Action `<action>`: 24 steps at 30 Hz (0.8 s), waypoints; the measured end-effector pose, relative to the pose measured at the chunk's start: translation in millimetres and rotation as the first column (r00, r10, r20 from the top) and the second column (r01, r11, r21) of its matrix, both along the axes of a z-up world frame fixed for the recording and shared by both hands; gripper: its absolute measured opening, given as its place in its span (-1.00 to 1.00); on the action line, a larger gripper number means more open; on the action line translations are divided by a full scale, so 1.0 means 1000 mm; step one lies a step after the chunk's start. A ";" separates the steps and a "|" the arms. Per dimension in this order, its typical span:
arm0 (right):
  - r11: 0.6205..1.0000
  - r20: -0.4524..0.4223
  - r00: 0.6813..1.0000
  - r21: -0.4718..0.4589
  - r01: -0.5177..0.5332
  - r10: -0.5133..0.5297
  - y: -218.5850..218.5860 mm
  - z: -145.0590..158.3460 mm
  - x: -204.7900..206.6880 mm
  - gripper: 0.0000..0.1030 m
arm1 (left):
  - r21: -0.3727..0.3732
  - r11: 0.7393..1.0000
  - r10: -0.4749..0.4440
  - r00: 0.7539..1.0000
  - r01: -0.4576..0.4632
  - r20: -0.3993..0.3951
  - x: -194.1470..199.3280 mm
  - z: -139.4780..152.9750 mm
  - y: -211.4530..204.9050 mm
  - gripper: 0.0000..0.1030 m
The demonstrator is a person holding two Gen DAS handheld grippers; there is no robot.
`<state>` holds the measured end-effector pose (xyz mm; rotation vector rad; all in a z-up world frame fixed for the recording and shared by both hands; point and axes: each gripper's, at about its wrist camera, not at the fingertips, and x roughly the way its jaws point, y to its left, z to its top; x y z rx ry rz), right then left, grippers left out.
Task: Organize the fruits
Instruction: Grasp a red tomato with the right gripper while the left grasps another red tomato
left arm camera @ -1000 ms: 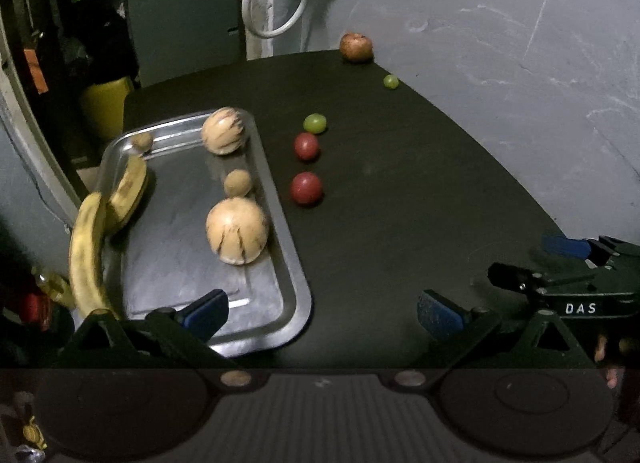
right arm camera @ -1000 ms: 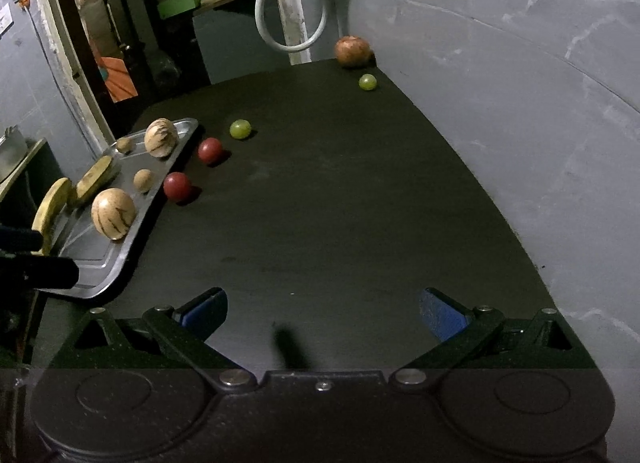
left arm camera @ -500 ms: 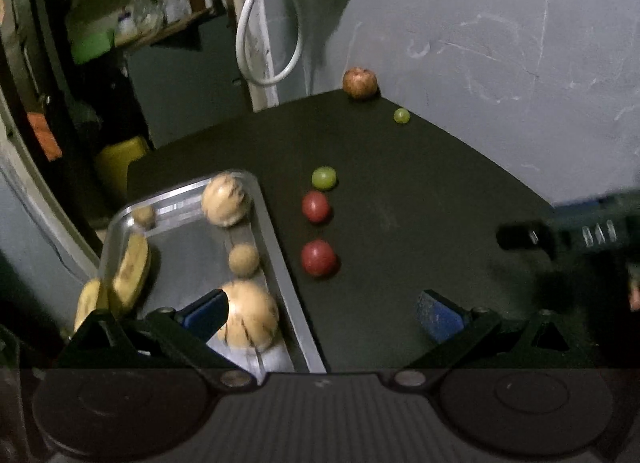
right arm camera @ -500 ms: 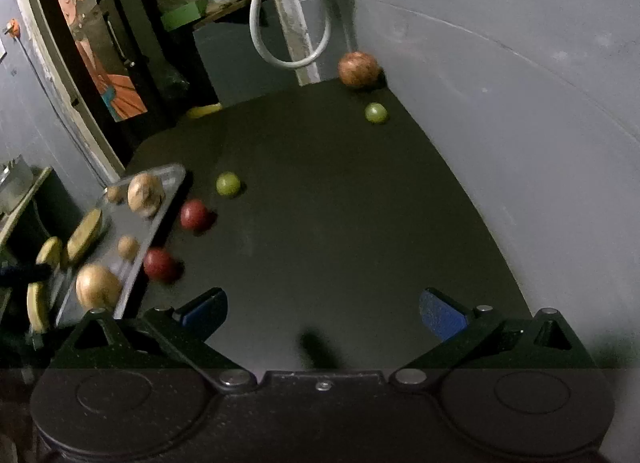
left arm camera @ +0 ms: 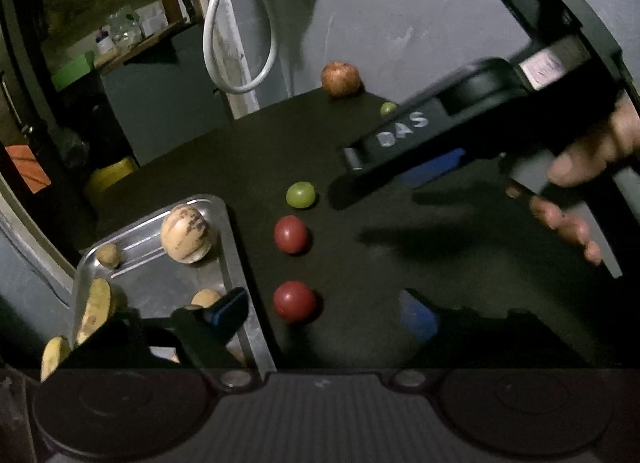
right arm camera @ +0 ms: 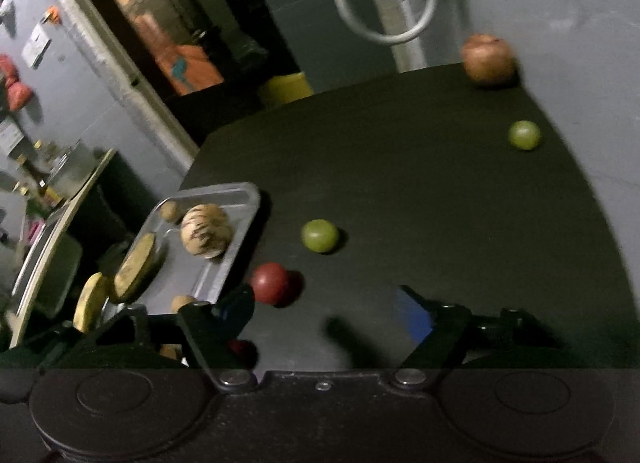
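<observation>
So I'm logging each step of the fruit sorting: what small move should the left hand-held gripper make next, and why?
Probably ease the left hand-held gripper down around the nearest red fruit. That fruit lies on the dark table beside the metal tray, between the closing jaws, but the pads do not press on it yet.

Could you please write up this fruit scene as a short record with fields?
surface: dark table
tray: metal tray at the table's left edge
in tray: striped round fruit, banana pieces, small brown fruits
loose on table: two red fruits, two green fruits, apple
left gripper: closing, nothing between the jaws
right gripper: closing, nothing between the jaws
</observation>
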<state>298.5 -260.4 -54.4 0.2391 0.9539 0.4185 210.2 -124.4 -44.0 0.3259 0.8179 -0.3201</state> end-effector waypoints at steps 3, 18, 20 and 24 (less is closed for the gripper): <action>0.999 -0.017 0.999 0.006 -0.040 0.041 0.009 -0.004 0.008 0.33 | 0.003 1.000 0.023 1.000 -0.023 -0.016 0.007 -0.005 0.000 0.54; 0.993 -0.060 0.991 0.027 -0.119 0.121 0.038 -0.017 0.034 -0.09 | 0.002 0.996 0.087 0.991 -0.087 -0.098 0.027 -0.020 0.000 0.09; 0.992 -0.063 0.990 0.022 -0.127 0.129 0.042 -0.018 0.036 -0.17 | 0.001 0.995 0.097 0.989 -0.097 -0.108 0.029 -0.021 0.000 0.04; 0.990 -0.073 0.988 0.017 -0.137 0.138 0.045 -0.021 0.039 -0.28 | -0.008 0.993 0.117 0.985 -0.119 -0.123 0.033 -0.022 0.003 -0.07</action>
